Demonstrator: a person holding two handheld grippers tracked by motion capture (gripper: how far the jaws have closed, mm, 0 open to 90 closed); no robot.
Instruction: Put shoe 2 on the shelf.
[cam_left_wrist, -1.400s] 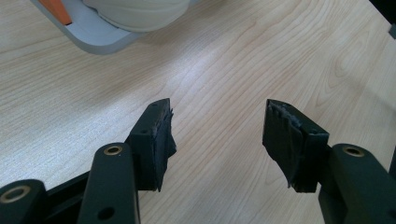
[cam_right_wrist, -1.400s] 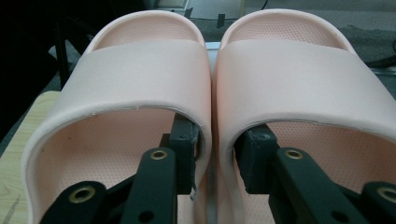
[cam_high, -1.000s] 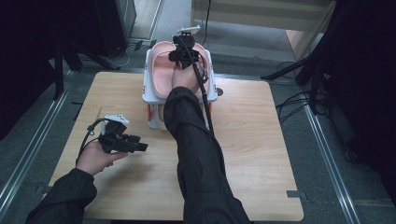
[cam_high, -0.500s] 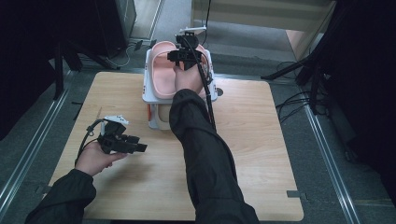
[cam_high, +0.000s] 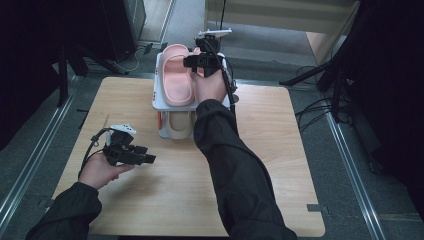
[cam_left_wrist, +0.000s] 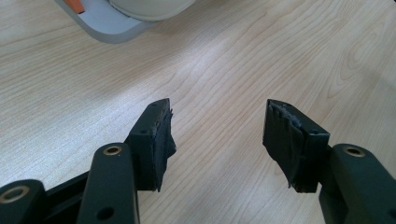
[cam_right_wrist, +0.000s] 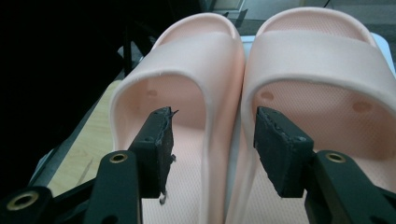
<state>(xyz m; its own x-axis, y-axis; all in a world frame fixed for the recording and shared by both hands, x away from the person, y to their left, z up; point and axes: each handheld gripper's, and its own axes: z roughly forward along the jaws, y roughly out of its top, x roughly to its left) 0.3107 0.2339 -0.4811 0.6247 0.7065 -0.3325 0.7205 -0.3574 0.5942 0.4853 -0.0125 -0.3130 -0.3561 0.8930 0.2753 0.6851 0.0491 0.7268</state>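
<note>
Change: over the last second the right gripper (cam_high: 197, 61) is barely shifting above the rack's top tier, and the forearm is swinging slightly toward lower right of the high view; the left gripper (cam_high: 142, 158) is staying put at lower left.
Meaning: probably the placing of the pink slippers is ending, or a regrip is pending; I cannot tell which.
Right fingers: standing apart, straddling the touching inner walls of the left slipper (cam_right_wrist: 187, 93) and the right slipper (cam_right_wrist: 322, 84), clamping neither.
Left fingers: spread wide over bare tabletop (cam_left_wrist: 224, 60), holding nothing.
Task's thing: the slipper pair is lying side by side, walls touching, on the white shoe rack (cam_high: 159, 100) at upper centre of the high view.
Lower tier: a beige slipper (cam_high: 179, 126) is sitting below.
Materials: slippers look like soft moulded foam, with a pebbled footbed and a broad smooth strap; the table is pale wood grain; the finger pads (cam_right_wrist: 161, 140) are black and frayed.
</note>
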